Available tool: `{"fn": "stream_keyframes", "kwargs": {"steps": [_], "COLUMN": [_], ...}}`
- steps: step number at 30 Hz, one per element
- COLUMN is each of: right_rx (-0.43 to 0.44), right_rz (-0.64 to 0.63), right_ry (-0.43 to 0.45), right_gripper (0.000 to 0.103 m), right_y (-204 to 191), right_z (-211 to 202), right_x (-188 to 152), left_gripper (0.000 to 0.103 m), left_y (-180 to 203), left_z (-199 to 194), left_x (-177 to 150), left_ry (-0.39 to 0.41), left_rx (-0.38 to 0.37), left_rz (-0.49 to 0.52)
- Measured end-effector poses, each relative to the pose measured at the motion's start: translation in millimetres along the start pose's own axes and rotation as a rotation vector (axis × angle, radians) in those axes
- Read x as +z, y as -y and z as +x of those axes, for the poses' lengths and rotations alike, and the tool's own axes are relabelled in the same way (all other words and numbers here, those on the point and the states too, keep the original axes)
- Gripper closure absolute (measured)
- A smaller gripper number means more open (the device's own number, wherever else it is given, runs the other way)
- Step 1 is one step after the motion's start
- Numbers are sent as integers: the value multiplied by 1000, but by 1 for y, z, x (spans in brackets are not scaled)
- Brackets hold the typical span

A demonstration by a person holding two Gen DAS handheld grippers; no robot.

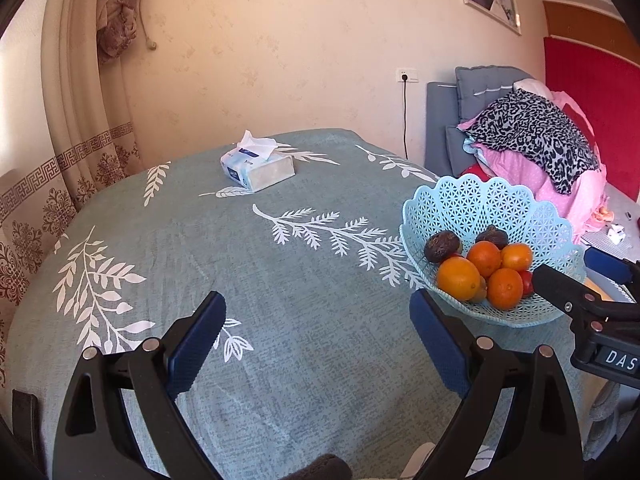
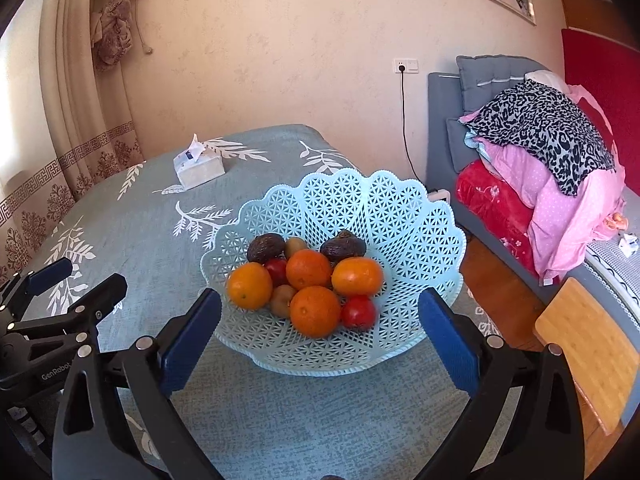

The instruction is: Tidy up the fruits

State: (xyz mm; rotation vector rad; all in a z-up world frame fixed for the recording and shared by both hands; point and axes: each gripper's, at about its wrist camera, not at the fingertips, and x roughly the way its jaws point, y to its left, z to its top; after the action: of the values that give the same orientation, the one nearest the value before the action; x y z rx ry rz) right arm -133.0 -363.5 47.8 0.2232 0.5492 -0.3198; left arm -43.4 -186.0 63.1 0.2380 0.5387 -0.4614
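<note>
The pale blue lattice basket [image 2: 400, 240] sits on the teal leaf-print tablecloth [image 2: 320, 412], holding 4 oranges [image 2: 315, 311], 2 dark avocados [image 2: 265, 246], 2 red fruits [image 2: 359, 312] and kiwis [image 2: 281, 300]; the right gripper [image 2: 320, 320] is spread wide and empty, its blue pads flanking the basket's near rim; the left gripper [image 1: 318, 336] is also spread, pinching nothing, over bare cloth, the basket at its 2 o'clock; a tissue pack [image 1: 258, 170] lies at 11 o'clock, well apart.
</note>
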Motion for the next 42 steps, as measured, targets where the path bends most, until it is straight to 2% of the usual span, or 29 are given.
{"fn": "stream_keyframes", "kwargs": {"steps": [42], "right_rx": [-21], "right_rz": [12], "right_ry": [-25], "right_gripper": [3], "right_y": [16], "right_z": [3], "right_x": [-3], "left_gripper": [5], "left_y": [21], "left_z": [4], "left_x": [1], "left_ry": [-6], "left_rx": [29], "left_rz": [70]}}
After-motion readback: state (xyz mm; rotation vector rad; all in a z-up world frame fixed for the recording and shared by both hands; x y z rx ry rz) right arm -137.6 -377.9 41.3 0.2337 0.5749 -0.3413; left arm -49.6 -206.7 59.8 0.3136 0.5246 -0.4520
